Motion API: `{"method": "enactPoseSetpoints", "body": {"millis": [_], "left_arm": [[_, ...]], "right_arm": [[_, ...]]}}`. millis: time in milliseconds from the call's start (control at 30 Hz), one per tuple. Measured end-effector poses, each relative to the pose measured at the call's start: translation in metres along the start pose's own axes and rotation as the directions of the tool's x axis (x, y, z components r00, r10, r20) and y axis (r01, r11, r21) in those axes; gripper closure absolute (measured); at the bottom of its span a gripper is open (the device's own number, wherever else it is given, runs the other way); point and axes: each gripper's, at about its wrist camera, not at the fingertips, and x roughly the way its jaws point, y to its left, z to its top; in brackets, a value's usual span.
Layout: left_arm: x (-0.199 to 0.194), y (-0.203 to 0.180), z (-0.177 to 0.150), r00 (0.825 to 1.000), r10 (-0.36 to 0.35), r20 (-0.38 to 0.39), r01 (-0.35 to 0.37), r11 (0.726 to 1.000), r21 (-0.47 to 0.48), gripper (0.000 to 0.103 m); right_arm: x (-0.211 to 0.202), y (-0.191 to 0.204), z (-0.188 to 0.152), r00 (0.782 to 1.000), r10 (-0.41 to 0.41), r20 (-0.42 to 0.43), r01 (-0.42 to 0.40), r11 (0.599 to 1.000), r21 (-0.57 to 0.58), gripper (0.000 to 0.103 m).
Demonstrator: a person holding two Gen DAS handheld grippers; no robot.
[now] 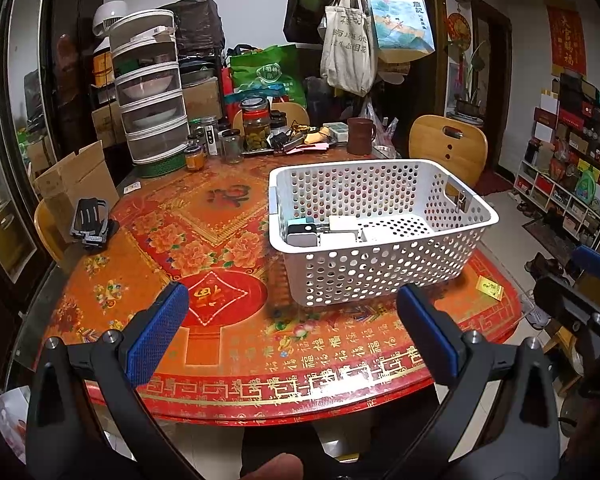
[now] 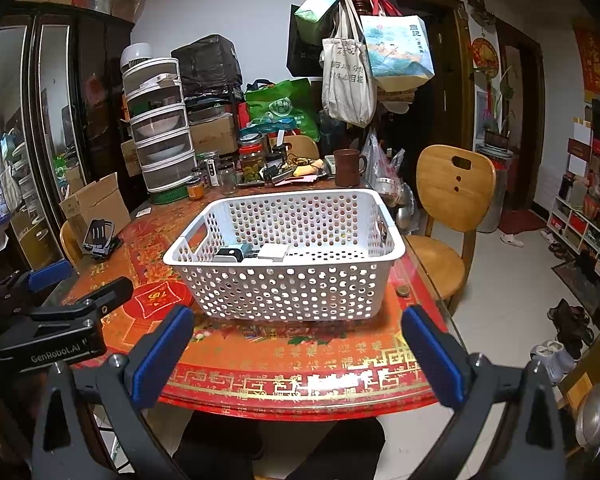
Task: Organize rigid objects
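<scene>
A white perforated plastic basket (image 1: 384, 232) is seen on the round table (image 1: 228, 344), ahead of both hand-held grippers and touched by neither. The left hand-held gripper (image 1: 292, 332) and right hand-held gripper (image 2: 296, 356) are held wide apart and empty over the near table edge. Small boxy items (image 2: 252, 255), white and grey, lie in the basket's near-left corner. The table is covered in glossy red patterned cloth.

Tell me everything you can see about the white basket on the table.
The white basket is rectangular, looks like plastic, with round holes through its walls and floor, and a handle cutout in each end. It sits upright on the red patterned table, open-topped, holding a few small boxy white and grey items at one end. Neither claw touches it.
</scene>
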Motion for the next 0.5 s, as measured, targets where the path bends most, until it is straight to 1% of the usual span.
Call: {"method": "enactPoseSetpoints", "body": {"millis": [500], "left_arm": [[0.0008,-0.0018,0.0005,1.0,0.002,-0.002,-0.002,1.0,-0.002,0.0]], "right_arm": [[-0.0002,0.0018,-0.0009,1.0,0.001,-0.004,-0.001,1.0,-0.005,0.0]]}}
